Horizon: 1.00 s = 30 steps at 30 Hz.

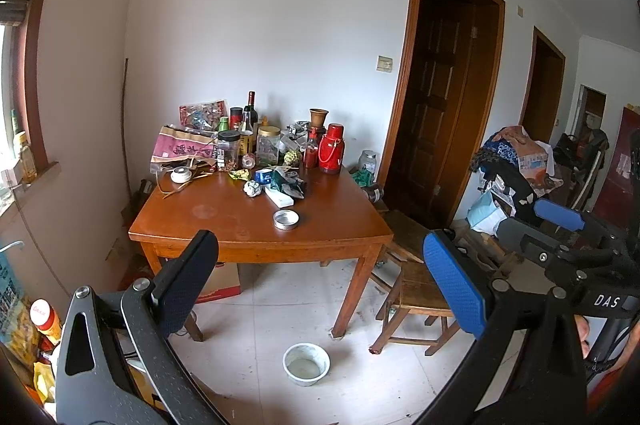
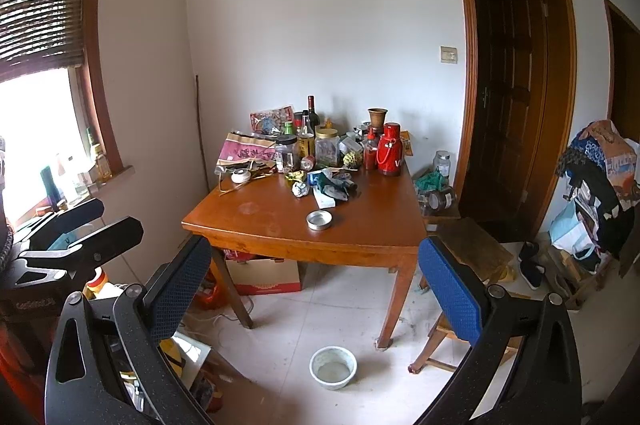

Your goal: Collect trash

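Your left gripper (image 1: pixel 320 273) and right gripper (image 2: pixel 316 281) both hang spread wide and empty, well short of the wooden table (image 1: pixel 224 225). The trash sits mid-table: a crumpled paper ball (image 1: pixel 253 188) beside torn wrappers (image 1: pixel 289 181).

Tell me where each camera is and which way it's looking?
Left wrist: sits on the left gripper, facing the wooden table and dark door; its open fingers frame the view, the right gripper shows at right.
Right wrist: sits on the right gripper, facing the same table, window at left; its open fingers frame the view, the left gripper shows at left.
Shared: red thermos, metal lid, white bowl on the floor.
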Available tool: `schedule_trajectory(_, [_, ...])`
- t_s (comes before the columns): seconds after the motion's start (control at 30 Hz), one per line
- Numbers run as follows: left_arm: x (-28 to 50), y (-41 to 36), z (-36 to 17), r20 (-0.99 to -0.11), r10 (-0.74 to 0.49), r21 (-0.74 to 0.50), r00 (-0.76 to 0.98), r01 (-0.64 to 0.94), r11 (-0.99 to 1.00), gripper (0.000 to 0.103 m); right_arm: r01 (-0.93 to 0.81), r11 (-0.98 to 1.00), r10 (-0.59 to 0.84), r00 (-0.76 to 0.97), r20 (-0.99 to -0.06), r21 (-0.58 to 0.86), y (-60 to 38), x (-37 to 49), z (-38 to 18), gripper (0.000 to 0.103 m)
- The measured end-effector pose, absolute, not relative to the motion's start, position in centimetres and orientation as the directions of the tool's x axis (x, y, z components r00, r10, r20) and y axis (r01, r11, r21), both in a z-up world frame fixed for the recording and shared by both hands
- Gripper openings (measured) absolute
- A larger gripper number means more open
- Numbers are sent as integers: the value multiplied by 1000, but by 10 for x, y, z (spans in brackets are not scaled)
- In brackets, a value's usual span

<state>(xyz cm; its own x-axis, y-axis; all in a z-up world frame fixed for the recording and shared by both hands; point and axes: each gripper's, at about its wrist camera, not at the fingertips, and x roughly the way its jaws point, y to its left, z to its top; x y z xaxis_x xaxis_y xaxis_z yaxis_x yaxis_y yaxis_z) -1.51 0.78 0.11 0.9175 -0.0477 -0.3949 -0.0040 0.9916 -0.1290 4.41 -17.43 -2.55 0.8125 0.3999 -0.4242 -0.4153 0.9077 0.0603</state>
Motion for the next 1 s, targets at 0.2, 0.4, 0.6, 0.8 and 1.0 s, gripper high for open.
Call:
schedule_trajectory(0.2, [-15, 10, 2, -394, -57, -131, 917, 5, 991, 103, -414, 908, 399, 812, -426, 61, -174, 45, -25, 103])
schedule_trajectory(0.4, [-14, 10, 3, -395, -59, -133, 917, 7, 991, 103, -413, 909, 396, 814, -425, 58, -173, 44, -24, 103])
schedule_trajectory(0.6, [-14, 11, 3, -395, -61, -135, 917, 8, 991, 103, -412, 909, 397, 813, -427, 60, -173, 45, -24, 103])
schedule_trajectory(0.8, [-13, 12, 3, -395, -60, -134, 917, 7, 991, 103, -414, 908, 398, 812, -427, 59, -171, 46, -24, 103])
schedule_trajectory(1.0, [-14, 14, 2, -396, -60, -134, 916, 7, 991, 103, -416, 907, 400, 810, -428, 61, -169, 47, -25, 103])
